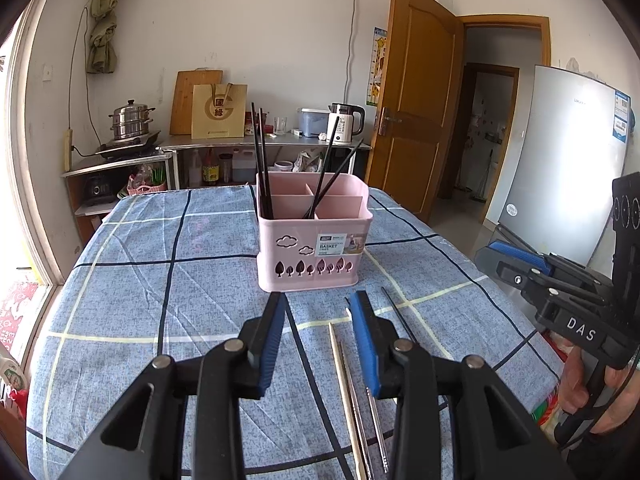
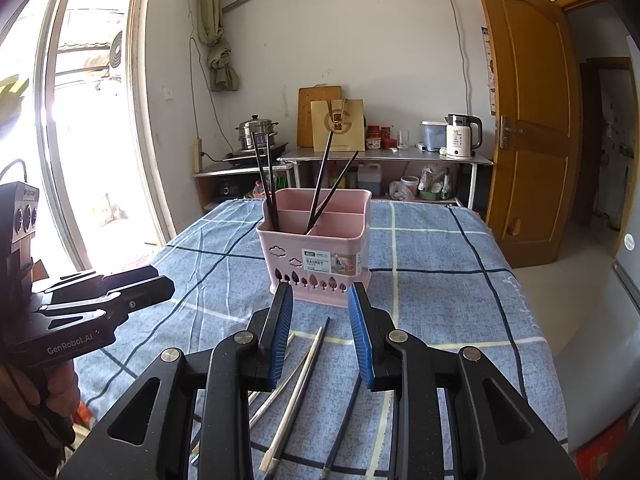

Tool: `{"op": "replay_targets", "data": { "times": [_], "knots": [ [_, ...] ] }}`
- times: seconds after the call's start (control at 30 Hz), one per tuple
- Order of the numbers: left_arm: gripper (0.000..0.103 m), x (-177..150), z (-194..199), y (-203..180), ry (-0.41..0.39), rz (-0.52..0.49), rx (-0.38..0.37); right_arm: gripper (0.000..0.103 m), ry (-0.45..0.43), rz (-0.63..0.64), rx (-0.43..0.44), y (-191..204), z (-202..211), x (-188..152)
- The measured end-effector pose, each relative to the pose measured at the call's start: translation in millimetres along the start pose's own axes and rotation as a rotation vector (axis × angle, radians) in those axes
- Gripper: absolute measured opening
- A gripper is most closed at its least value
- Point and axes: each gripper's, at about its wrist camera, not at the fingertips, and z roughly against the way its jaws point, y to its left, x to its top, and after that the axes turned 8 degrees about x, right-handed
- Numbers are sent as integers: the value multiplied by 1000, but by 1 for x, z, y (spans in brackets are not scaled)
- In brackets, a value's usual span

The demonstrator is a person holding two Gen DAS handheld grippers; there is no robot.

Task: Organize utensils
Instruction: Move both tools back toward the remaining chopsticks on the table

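A blue checked tablecloth (image 1: pixel 120 280) covers the table. At its middle stands the pink basket (image 2: pixel 320 256), four black chopsticks (image 2: pixel 320 184) leaning inside its compartments. Just in front of the basket, loose chopsticks (image 2: pixel 296 384) lie flat on the cloth. Over them hang the left gripper (image 1: pixel 318 302) and the right gripper (image 2: pixel 320 294), both with jaws apart, grasping nothing.

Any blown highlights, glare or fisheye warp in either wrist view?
Left wrist: glare whitens the fridge door; the window edge is overexposed; the door bows with the fisheye; the basket is sharp. Right wrist: the window is blown out, its frame curves strongly; the tablecloth is evenly lit; corners vignette black.
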Motion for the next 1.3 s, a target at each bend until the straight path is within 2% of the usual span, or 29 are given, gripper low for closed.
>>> {"op": "replay_targets", "data": {
  "times": [0.53, 0.9, 1.3],
  "knots": [
    [36, -20, -27, -7, 92, 7, -22, 30, 51, -35, -2, -15, -14, -16],
    [36, -37, -88, -20, 254, -25, -13, 30, 148, -95, -1, -39, -48, -37],
    [36, -44, -141, -30, 362, -50, 15, 30, 264, -124, 1, -55, -89, -53]
  ]
}}
